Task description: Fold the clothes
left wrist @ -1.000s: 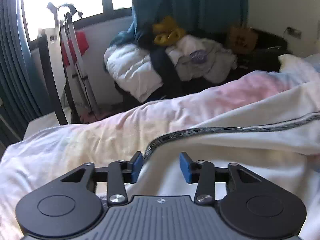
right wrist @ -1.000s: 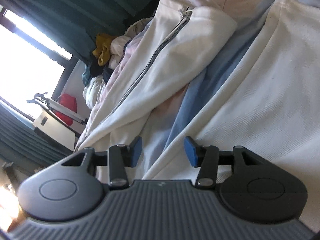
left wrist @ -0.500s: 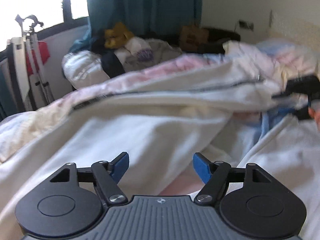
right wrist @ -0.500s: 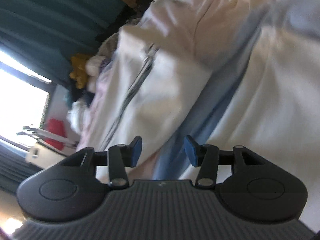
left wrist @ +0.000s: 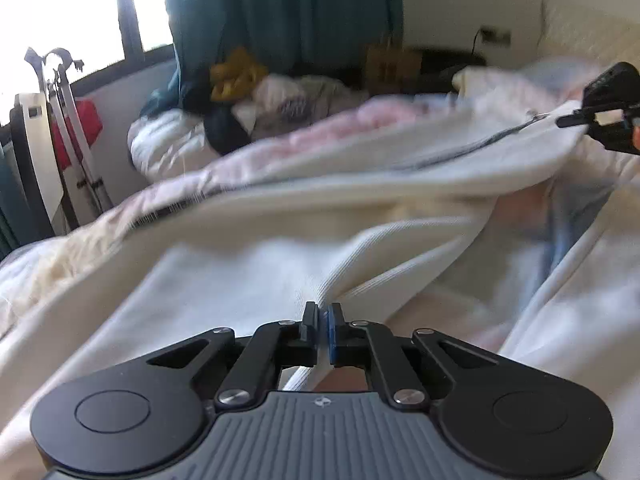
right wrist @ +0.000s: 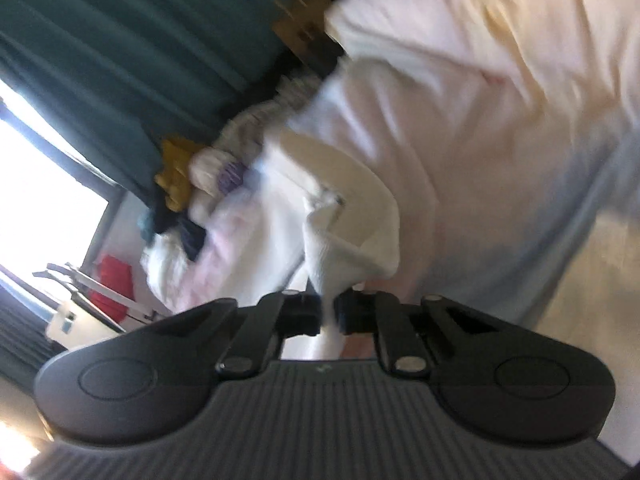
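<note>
A white zip-up jacket [left wrist: 280, 240] lies spread over the bed, its dark zipper [left wrist: 460, 152] running along the far side. My left gripper [left wrist: 323, 326] is shut on the jacket's ribbed hem. My right gripper [right wrist: 328, 312] is shut on a fold of the jacket's white fabric [right wrist: 344, 248] near the collar. The right gripper also shows at the far right of the left wrist view [left wrist: 576, 120], by the zipper's top end.
A pastel bedsheet [left wrist: 60, 256] covers the bed. A pile of clothes [left wrist: 256, 104] lies under teal curtains [left wrist: 280, 12] by the window. A folded rack and a red item [left wrist: 76, 132] stand at the left wall.
Both grippers have closed on the jacket; they were open half a second ago. The right gripper has moved up to the collar end and the fabric there is lifted.
</note>
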Action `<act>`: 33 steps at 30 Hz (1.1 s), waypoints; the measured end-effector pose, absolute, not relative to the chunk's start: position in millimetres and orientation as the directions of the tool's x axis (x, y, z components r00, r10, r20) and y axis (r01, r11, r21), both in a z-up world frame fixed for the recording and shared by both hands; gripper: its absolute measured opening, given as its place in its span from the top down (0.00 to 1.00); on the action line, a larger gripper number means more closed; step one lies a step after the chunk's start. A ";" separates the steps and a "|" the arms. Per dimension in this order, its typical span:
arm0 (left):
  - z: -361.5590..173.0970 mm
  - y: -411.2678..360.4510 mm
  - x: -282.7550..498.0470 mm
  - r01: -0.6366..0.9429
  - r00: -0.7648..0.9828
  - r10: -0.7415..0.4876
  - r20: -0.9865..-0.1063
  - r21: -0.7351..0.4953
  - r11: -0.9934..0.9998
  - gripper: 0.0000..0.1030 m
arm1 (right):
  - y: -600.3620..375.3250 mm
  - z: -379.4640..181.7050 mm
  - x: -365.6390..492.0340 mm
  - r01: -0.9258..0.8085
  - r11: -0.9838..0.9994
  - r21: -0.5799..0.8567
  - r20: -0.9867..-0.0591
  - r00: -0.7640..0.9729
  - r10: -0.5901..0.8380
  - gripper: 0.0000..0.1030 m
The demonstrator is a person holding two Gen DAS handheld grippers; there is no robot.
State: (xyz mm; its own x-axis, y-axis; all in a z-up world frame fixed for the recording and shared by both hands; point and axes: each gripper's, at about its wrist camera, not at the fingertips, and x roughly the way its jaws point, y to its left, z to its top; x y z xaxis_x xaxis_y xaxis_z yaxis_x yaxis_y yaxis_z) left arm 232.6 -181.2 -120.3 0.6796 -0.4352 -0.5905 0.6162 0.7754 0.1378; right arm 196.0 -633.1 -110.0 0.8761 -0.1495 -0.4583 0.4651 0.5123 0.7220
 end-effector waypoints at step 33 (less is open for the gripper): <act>-134.1 -144.8 201.4 0.767 0.507 -0.611 -0.608 -0.005 0.642 0.94 | -705.1 -103.4 220.3 0.508 0.577 0.639 -0.463 0.854 -0.238 0.31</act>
